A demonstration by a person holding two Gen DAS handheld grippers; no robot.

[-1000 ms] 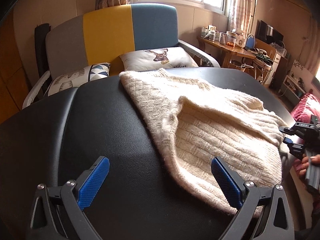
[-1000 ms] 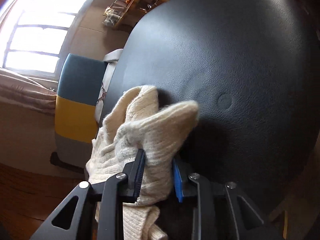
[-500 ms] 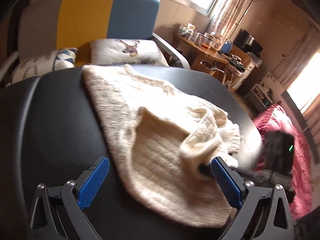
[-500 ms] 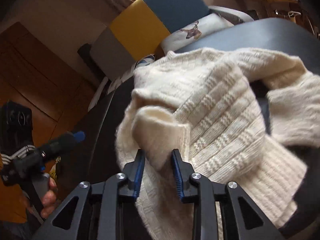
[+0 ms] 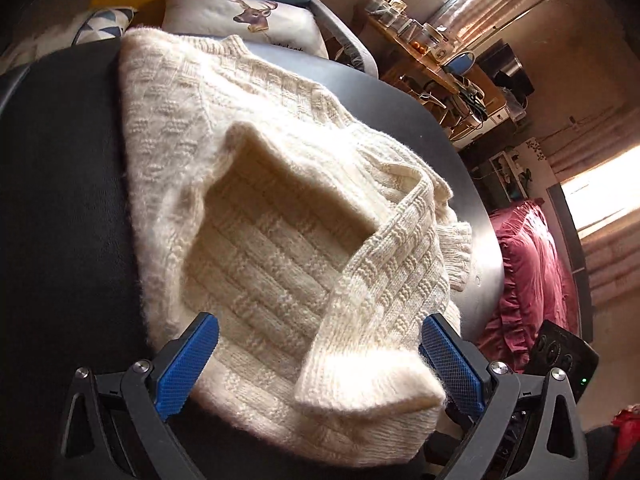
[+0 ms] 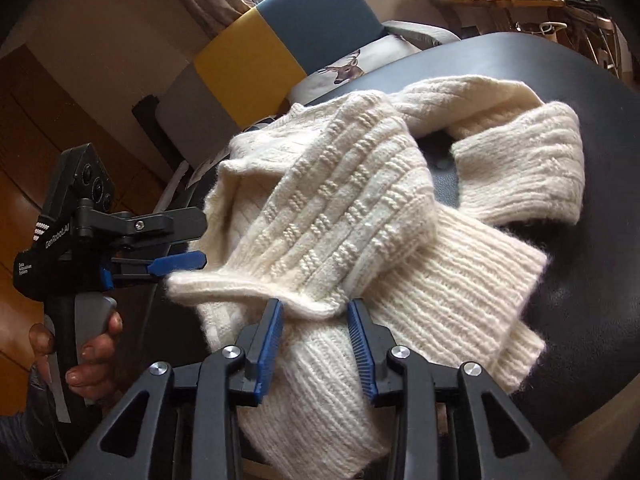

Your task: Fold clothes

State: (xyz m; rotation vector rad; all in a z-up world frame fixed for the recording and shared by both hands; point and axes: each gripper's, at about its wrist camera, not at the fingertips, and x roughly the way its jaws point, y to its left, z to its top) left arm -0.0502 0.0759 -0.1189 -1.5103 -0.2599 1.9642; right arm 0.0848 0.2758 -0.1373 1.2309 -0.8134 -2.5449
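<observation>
A cream knitted sweater (image 5: 260,240) lies on a round black padded table (image 5: 60,200), its collar at the far side. One sleeve is folded across the body, and its cuff (image 5: 368,388) rests near me between the wide-apart fingers of my open left gripper (image 5: 320,360). In the right wrist view, my right gripper (image 6: 316,336) is shut on the edge of that sleeve's cuff (image 6: 280,292). The other sleeve (image 6: 520,160) lies curled on the table (image 6: 592,300). The left gripper (image 6: 180,240) shows side-on at the sweater's left edge, held by a hand (image 6: 92,352).
A grey, yellow and blue sofa (image 6: 280,40) with a deer cushion (image 5: 256,16) stands behind the table. A cluttered wooden desk (image 5: 432,60) is at the back right. Red bedding (image 5: 532,280) lies beyond the table's right rim.
The right gripper carried the sleeve from the table's right edge across the sweater's body. The left gripper moved forward over the near part of the sweater and stayed open.
</observation>
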